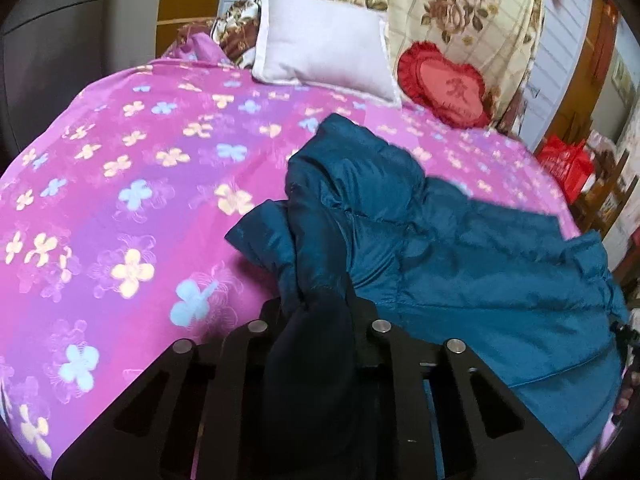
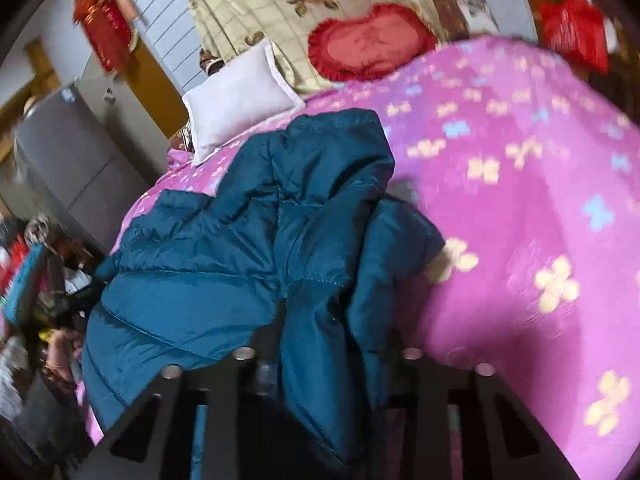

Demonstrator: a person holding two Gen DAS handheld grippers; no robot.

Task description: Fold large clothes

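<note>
holding a teal puffer jacket point(image 1: 420, 248) by its near edge with both grippers, over a bed spread with a pink flowered cover point(image 1: 120, 184); the garment lies crumpled on the side of the bed nearest the cameras, one bunched part reaching toward the white pillow point(image 1: 324, 48) and the red heart cushion point(image 1: 444, 90) at the head end. left gripper point(image 1: 320, 312): fingers drawn close together with a dark fold of jacket fabric pinched between them, cloth spilling back over the linkage toward the camera. right gripper point(image 2: 332, 344): a thick flap of the jacket hangs between its fingers; they stand somewhat wider apart than the left pair but look pressed against the padding, so judged to be gripping, though the fingertips themselves are buried in fabric. step in hand, as judged: lifting or spreading the jacket to lay it flat before any fold; no clean crease or stacked layer is visible yet, so the task looks early. right wrist view is motion-blurred across the cover. next move calls for pulling the two held points apart and away from the body so the padding spreads flat on the open cover, keeping both grips firm on slippery, bulky cloth. cannot tell which parts are held, hem, sleeve or collar. risk: puffed fabric slipping out.
</note>
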